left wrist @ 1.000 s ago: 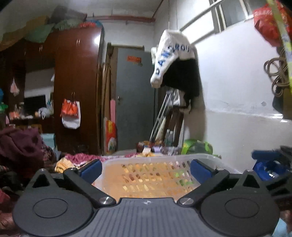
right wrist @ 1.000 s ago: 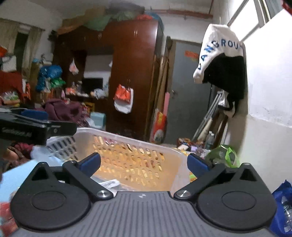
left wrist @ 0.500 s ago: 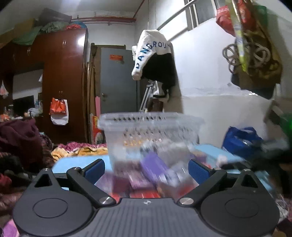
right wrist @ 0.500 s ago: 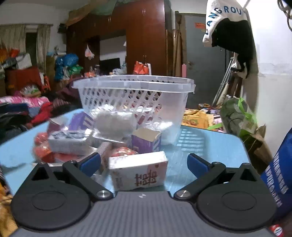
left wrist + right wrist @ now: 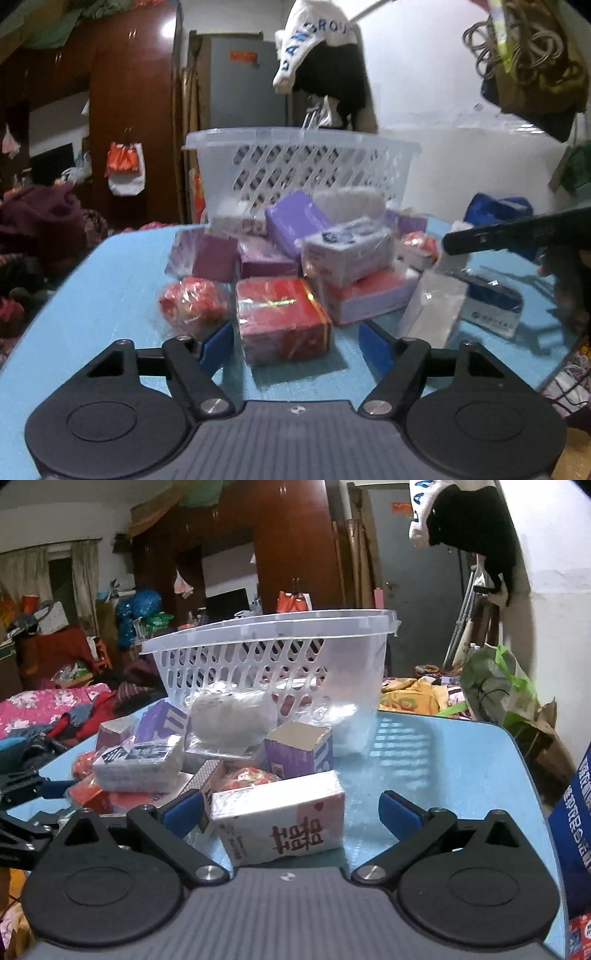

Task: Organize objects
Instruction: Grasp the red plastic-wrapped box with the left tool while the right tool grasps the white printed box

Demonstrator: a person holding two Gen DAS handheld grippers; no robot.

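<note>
closing around a red box [image 5: 282, 317], the left fingers [image 5: 297, 345] don't yet press it; right fingers [image 5: 288, 814] stand apart, white box [image 5: 280, 821] between, basket [image 5: 273, 664] at 12 o'clock on the desk [image 5: 443, 753].

white garment [image 5: 314, 33] hanging on wall: showing blue letters "DANGROU", partly cut off | white-pink box [image 5: 280, 823] on blue table [image 5: 443, 753]: showing red double-happiness character 囍 | blue bag [image 5: 576, 812]: showing white Chinese print, not reading clearly | other box labels: blurring out
</note>
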